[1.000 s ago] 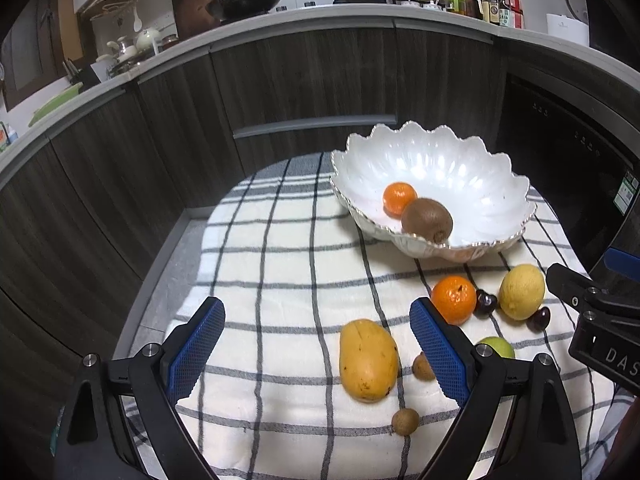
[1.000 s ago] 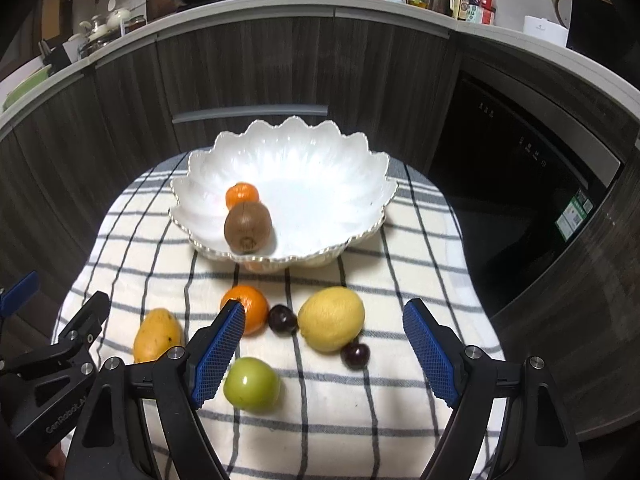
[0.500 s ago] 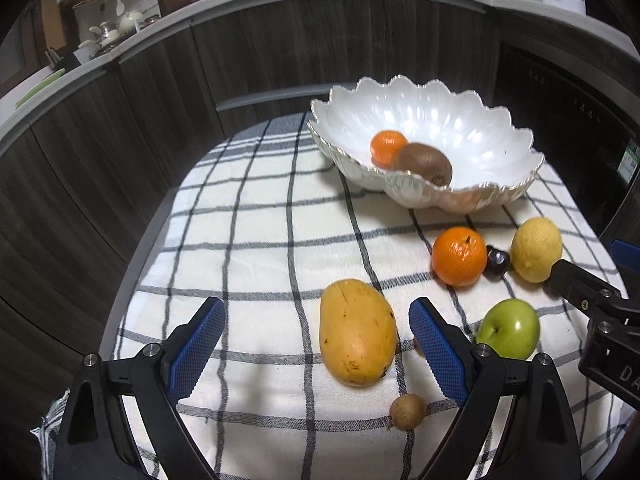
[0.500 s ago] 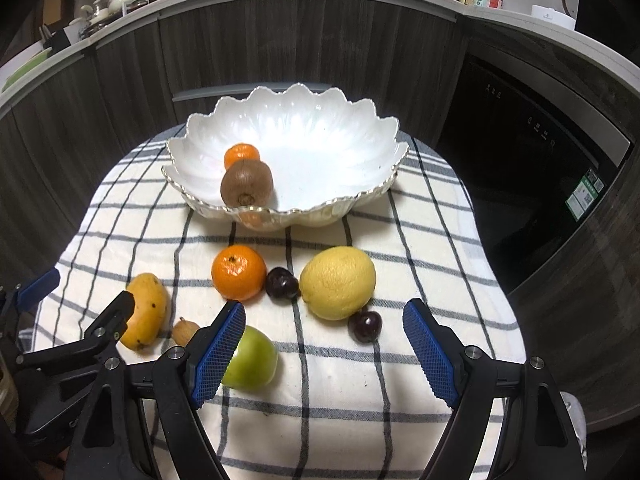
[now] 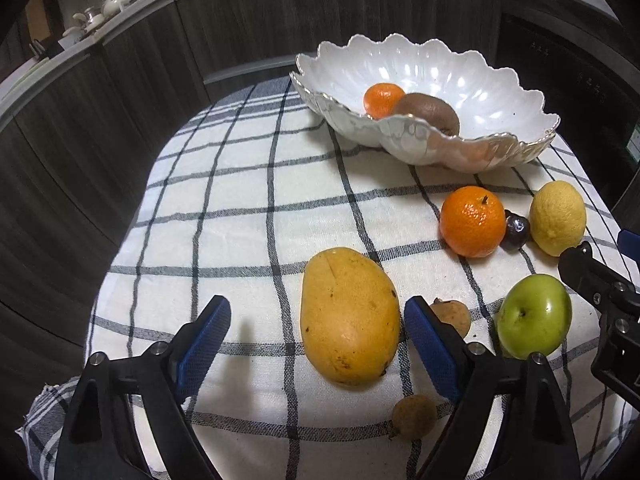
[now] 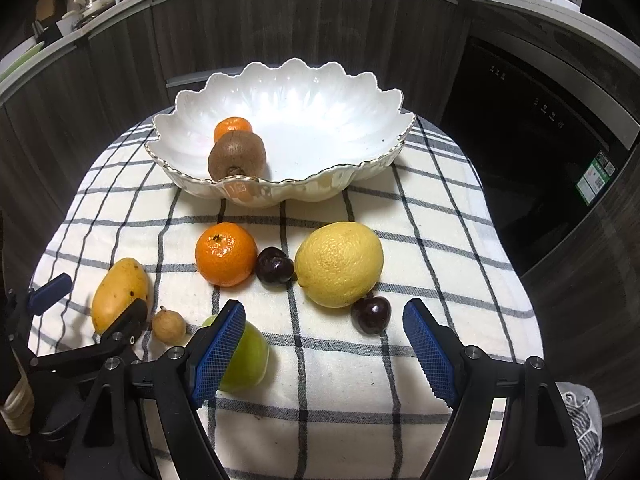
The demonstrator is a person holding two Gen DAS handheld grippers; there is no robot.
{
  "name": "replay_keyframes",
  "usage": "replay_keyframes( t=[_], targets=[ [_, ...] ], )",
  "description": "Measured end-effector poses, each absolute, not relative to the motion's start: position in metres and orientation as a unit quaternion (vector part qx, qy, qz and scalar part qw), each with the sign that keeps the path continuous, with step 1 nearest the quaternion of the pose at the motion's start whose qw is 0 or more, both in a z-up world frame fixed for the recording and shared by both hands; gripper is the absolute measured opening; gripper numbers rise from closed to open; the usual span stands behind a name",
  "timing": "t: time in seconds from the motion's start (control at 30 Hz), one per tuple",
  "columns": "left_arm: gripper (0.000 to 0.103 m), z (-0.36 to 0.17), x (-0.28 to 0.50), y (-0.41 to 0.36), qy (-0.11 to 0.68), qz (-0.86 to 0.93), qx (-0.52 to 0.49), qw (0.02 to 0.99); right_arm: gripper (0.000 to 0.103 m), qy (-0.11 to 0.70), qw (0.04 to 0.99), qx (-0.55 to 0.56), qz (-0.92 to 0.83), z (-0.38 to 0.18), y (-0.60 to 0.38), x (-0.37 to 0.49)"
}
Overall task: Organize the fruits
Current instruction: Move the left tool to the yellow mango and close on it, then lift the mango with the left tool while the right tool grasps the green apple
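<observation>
A white scalloped bowl (image 5: 500,92) (image 6: 320,120) at the back holds a small orange (image 5: 382,98) and a kiwi (image 5: 430,110). On the checked cloth lie a yellow mango (image 5: 348,316) (image 6: 118,292), an orange (image 5: 472,220) (image 6: 226,254), a lemon (image 5: 558,216) (image 6: 340,264), a green apple (image 5: 534,318) (image 6: 246,360), two dark cherries (image 6: 274,265) (image 6: 370,314) and two small brown fruits (image 5: 414,416) (image 5: 452,314). My left gripper (image 5: 316,324) is open, its jaws on either side of the mango's near end. My right gripper (image 6: 324,336) is open and empty, just before the lemon and the near cherry.
The checked cloth (image 5: 240,208) covers a small round-cornered table. Dark wood cabinets (image 6: 280,28) and a black appliance (image 6: 540,128) curve behind it. A counter (image 5: 100,8) with teaware and bottles runs along the back.
Both grippers have moved forward and down toward the fruit. The mango now lies between my left jaws; the lemon and cherry are closer to my right jaws. Both stay open.
</observation>
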State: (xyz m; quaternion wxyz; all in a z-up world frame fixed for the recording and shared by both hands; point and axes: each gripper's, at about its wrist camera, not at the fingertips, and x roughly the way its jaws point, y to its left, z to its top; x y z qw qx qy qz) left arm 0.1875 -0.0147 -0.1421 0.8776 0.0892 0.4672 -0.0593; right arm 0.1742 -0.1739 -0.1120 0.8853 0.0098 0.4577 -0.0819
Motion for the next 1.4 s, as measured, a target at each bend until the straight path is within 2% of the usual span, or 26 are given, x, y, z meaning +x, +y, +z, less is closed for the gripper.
replay_keyframes(
  t=[0.27, 0.4, 0.93, 1.23, 1.4],
  targets=[
    [0.069, -0.152, 0.191, -0.012, 0.487, -0.076, 0.066, 0.867, 0.082, 0.453, 0.889, -0.001, -0.072, -0.112, -0.163, 0.176],
    [0.049, -0.15, 0.189, -0.014, 0.49, -0.095, 0.06, 0.865, 0.082, 0.455, 0.888, 0.006, -0.058, -0.112, -0.158, 0.177],
    [0.048, -0.139, 0.182, 0.005, 0.48, -0.07, 0.043, 0.873, 0.082, 0.466, 0.885, 0.003, -0.021, -0.113, -0.138, 0.175],
    [0.048, -0.137, 0.179, 0.01, 0.475, -0.062, 0.044, 0.877, 0.082, 0.499, 0.866, 0.031, 0.001, -0.134, -0.139, 0.178],
    [0.048, -0.137, 0.179, 0.012, 0.475, -0.058, 0.041, 0.877, 0.077, 0.509, 0.86, 0.039, 0.0, -0.145, -0.143, 0.18]
  ],
)
